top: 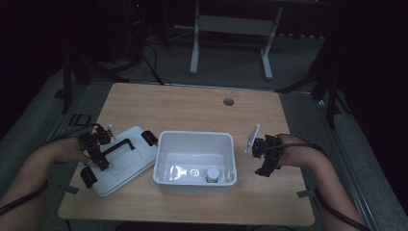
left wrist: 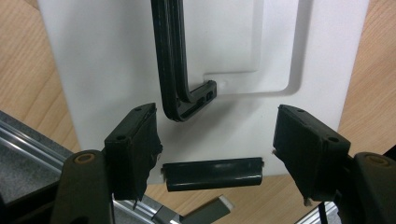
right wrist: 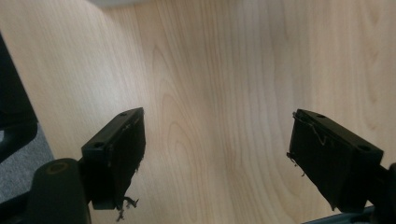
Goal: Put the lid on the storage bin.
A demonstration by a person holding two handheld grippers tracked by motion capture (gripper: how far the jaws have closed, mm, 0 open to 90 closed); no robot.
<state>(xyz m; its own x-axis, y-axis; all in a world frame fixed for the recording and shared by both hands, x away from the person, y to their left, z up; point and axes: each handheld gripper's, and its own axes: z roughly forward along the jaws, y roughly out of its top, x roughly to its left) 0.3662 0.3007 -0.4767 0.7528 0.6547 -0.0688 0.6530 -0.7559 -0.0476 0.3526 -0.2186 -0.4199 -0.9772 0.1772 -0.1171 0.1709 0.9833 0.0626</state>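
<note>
Both sets of jaws stand wide apart with nothing between them. From the left gripper view, the left gripper [left wrist: 212,142] hangs just over the white lid [left wrist: 116,60], close to its edge. A small black clip [left wrist: 213,173] on that edge lies between the two black pads [left wrist: 133,149], and the pads do not touch it. At twelve o'clock from the clip, a black handle [left wrist: 175,70] lies flat on the lid.

From the right gripper view, the right gripper [right wrist: 215,154] hangs over bare wood, and its pads [right wrist: 116,154] hold nothing.

From the high view, the wooden table [top: 192,108] has the person's two arms coming in from six o'clock. The left gripper [top: 94,151] sits on the lid [top: 122,166], which lies flat at nine o'clock from the white tub [top: 195,161], just beside it. The lid's handle [top: 118,147] and another black clip [top: 149,138] at its far edge show too. The tub stands open in the middle of the table. Inside it, near the corner at five o'clock, stands a small round thing with a pale top [top: 212,174]; I cannot tell what it is. The right gripper [top: 267,154] is at three o'clock from the tub, a little apart from it. At twelve o'clock, near the far edge, the table has a small round hole [top: 228,102].
</note>
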